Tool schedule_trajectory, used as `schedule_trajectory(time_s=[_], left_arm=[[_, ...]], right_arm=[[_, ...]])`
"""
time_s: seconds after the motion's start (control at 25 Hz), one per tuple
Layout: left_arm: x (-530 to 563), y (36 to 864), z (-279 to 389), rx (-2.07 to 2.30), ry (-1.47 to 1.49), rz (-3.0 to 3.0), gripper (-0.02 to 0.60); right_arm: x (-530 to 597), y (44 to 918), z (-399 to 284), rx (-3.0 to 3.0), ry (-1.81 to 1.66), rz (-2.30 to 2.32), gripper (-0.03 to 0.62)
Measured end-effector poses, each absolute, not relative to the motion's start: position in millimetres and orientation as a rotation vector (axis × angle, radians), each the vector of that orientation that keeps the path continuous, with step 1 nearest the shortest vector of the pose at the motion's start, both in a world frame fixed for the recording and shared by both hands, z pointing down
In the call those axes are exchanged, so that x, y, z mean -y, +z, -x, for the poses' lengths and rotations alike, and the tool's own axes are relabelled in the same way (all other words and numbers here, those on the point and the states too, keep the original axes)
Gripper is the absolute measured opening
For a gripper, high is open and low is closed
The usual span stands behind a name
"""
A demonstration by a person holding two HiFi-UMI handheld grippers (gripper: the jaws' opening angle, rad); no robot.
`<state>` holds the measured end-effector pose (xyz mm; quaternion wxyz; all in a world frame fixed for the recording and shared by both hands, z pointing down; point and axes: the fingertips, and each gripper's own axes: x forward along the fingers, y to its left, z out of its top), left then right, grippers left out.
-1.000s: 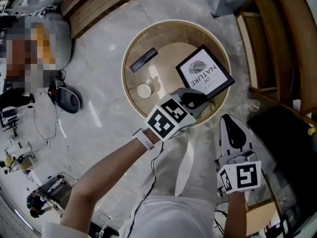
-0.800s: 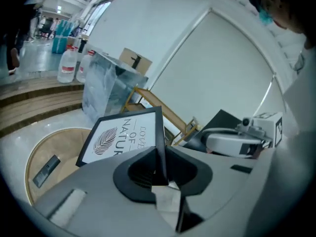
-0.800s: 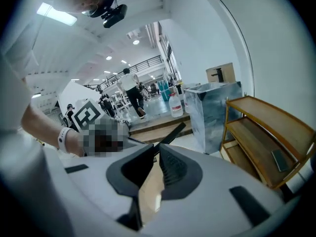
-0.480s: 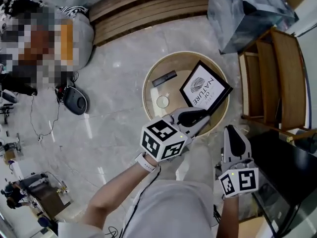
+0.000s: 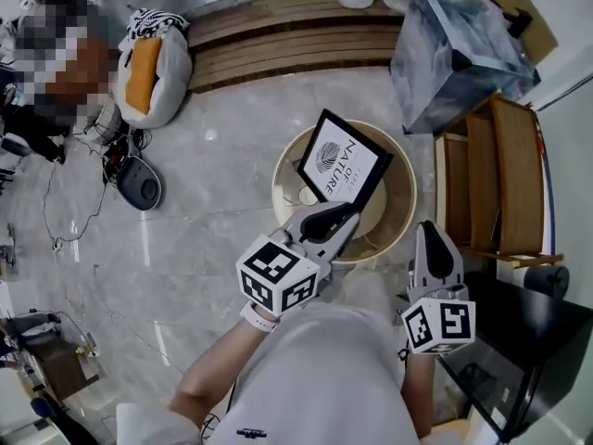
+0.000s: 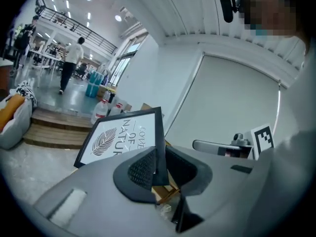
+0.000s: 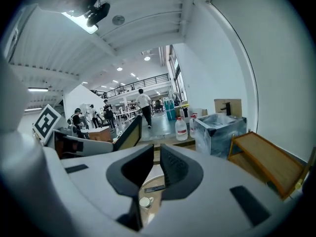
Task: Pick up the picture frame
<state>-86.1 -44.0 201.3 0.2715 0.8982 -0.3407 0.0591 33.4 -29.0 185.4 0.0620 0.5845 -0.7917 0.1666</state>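
Observation:
The picture frame (image 5: 343, 165), black-edged with a white leaf print, hangs tilted above the round wooden table (image 5: 403, 211). My left gripper (image 5: 347, 213) is shut on its lower right corner. In the left gripper view the frame (image 6: 123, 137) stands upright, its edge pinched between the two pads of the left gripper (image 6: 157, 167). My right gripper (image 5: 434, 235) hovers to the right of the table. Its jaws stand a narrow gap apart with nothing between them (image 7: 157, 154). The right gripper view shows the frame (image 7: 128, 132) edge-on at the left.
On the table lie a remote (image 7: 155, 188) and a small white cup (image 7: 144, 202). A wooden rack (image 5: 500, 174) and a grey-blue wrapped box (image 5: 454, 54) stand at the right, wooden steps (image 5: 278, 35) behind. A cushion (image 5: 153, 68) and a black device (image 5: 139, 184) lie on the floor at the left.
Both grippers have risen. The frame has come up off the table in the left gripper and tilted more upright, so the table now looks smaller below.

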Motion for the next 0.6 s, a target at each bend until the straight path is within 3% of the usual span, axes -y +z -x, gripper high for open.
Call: schedule_trajectory(time_s=[0.6], left_arm=[[-7.3, 187.2, 146.2, 1.044, 0.193, -2.432, 0.063]], right_arm=[[-12.0, 167.7, 31.7, 2.482, 0.426, -1.659, 0.018]])
